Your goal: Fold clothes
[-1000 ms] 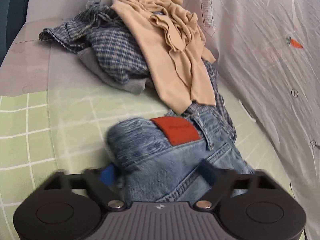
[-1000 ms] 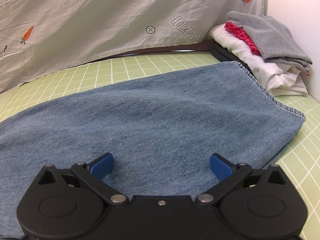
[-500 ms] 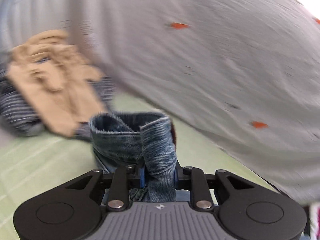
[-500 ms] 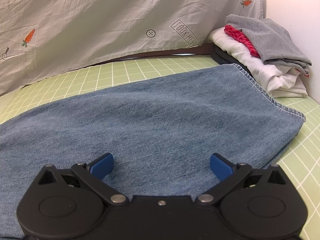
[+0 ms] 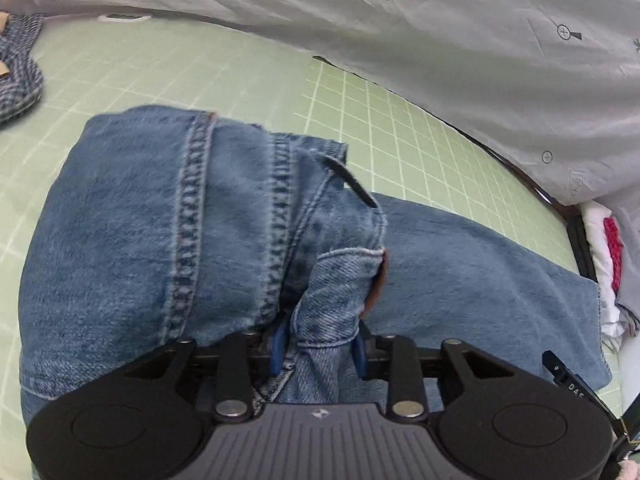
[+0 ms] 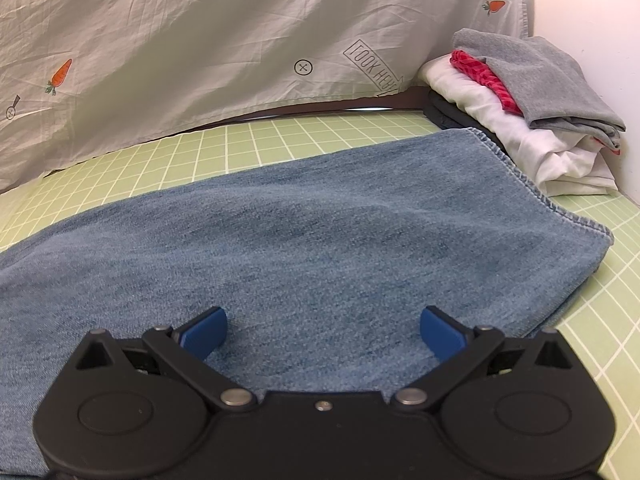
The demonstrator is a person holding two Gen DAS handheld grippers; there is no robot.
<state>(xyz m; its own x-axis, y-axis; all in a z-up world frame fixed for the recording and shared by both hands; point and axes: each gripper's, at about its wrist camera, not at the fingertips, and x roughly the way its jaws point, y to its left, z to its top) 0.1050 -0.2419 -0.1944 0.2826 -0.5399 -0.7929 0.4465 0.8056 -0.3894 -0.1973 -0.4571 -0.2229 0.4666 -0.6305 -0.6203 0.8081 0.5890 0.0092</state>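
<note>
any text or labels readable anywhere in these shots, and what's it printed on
"LOOK HERE" in an arrow-shaped box, upside down, on the carrot-print sheet.
"DAS", cut off, on a black part at the left view's right edge.
Faint print on the sheet in the left view: too blurred to read.
Jeans patch: edge-on, nothing legible.

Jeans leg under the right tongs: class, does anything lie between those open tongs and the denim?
Nothing visible does. The right tongs hang open directly over the bare jeans; the folded pile sits beyond the hem.
</note>
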